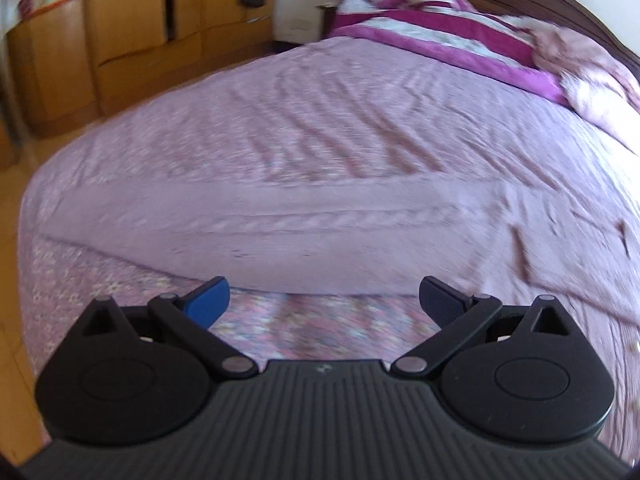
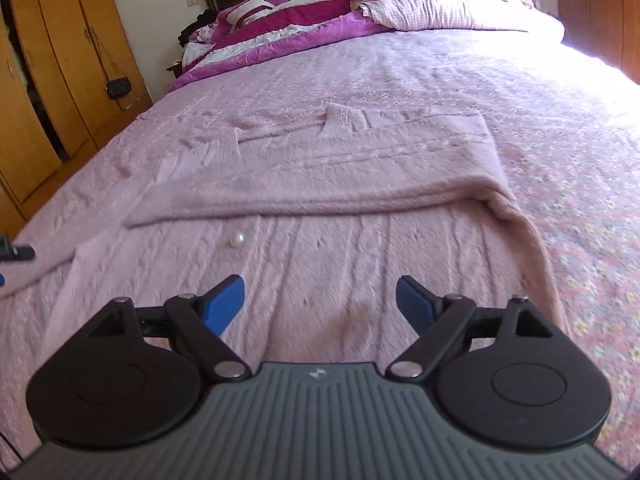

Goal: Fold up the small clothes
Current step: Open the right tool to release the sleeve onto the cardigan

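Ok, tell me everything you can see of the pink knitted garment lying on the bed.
The pink knitted garment is a soft, fuzzy knit with cable or rib lines, close in colour to the flowered bedspread under it. It lies flat, partly folded: an upper layer is doubled over, its folded edge running across the right wrist view. A pearl-like button sits on the lower layer just below that edge. The right claw stands open above the near part, gripping nothing.

Pink knit garment (image 2: 320, 168) on floral pink bedspread (image 2: 580, 240) — magenta-and-white striped blanket (image 2: 280, 28)
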Motion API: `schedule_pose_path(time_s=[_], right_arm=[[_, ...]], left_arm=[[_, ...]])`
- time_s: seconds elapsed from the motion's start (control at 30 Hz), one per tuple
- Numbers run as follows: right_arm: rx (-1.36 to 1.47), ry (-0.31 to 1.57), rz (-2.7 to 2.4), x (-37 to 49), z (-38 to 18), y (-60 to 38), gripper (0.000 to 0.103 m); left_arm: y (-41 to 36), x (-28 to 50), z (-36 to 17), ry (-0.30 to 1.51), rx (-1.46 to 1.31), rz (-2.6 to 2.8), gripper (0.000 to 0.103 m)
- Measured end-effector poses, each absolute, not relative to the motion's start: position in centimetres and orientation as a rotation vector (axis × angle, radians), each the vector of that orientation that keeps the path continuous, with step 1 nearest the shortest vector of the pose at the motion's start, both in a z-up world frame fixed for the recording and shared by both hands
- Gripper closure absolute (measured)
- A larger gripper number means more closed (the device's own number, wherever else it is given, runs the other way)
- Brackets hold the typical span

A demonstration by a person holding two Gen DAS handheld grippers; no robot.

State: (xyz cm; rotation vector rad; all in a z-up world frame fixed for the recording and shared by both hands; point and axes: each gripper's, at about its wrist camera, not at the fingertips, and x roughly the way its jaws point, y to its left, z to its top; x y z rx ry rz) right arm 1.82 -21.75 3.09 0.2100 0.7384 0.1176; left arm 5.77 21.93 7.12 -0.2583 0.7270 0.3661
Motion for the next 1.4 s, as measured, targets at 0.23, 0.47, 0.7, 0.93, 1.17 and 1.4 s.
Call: schedule_pose_path(time_s=[0.23,0.47,0.7,0.93,1.17,1.4], right_arm=[[0.177,0.770,0.106,0.5,1.3,-21.0,0.012],[0.130,0.736,0.103,0.2,0.1,-20.0,0.005],[0.119,0.723,0.107,0.2,-0.4,-19.7,0.000],[0.136,0.698,0.100,0.2,-1.1,-19.9,0.000],[0.133,0.683,0.099,0.0,-1.3,-19.9,0.000],[0.109,0.681,0.087,-0.1,-1.4,-19.4,0.000]], left_arm=[[26.4,5.6,6.1,0.715,-0.366,0.461,0.000],[29.7,5.6,3.7,0.757,-0.479,0.547,0.000],[31.7,5.7,2.7,0.700,-0.523,0.584,0.000],[32.5,7.3,2.4,0.676,-0.474,0.585,0.001],[32.5,6.9,2.5,0.566,-0.493,0.528,0.035],[32.6,6.4,2.9,0.553,-0.509,0.388,0.089]])
